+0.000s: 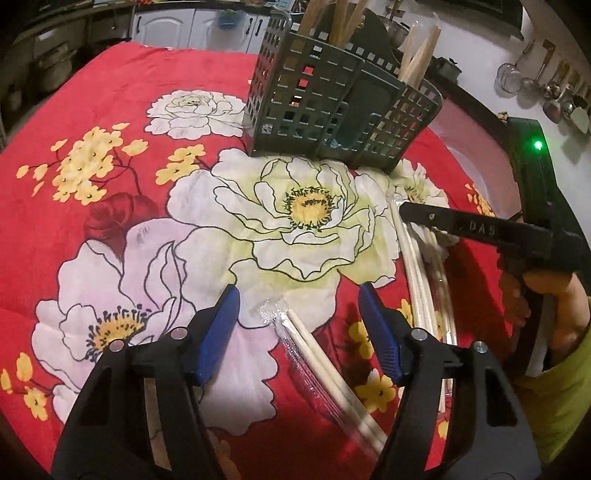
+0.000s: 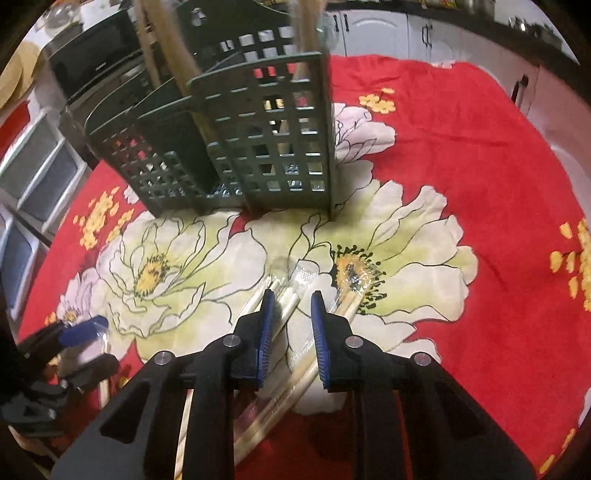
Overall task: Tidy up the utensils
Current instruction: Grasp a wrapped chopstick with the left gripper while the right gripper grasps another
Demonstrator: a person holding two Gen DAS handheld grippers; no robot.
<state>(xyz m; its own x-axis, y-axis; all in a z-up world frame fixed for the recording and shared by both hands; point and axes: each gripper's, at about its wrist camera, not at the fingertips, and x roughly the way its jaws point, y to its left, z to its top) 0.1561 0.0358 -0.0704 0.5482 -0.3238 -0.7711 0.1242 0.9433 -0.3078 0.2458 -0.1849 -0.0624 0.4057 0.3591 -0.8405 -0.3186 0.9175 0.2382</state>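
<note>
A dark green utensil caddy (image 1: 332, 107) stands on the floral cloth with wooden chopsticks upright in it; it also shows in the right wrist view (image 2: 236, 147). My left gripper (image 1: 297, 295) is open over a plastic-wrapped pair of chopsticks (image 1: 325, 365) lying on the cloth. My right gripper (image 2: 291, 299) is narrowly open around a bundle of wrapped chopsticks (image 2: 291, 332) lying on the cloth; I cannot tell whether the pads touch it. The right gripper (image 1: 410, 214) appears at the right of the left wrist view, above more chopsticks (image 1: 417, 266).
The red floral cloth (image 1: 122, 110) covers the table. Kitchen cabinets (image 2: 373, 33) stand behind. Ladles and spoons hang on the wall (image 1: 550, 88) at right. Drawers (image 2: 33, 173) stand at left. My left gripper shows at lower left (image 2: 86, 341).
</note>
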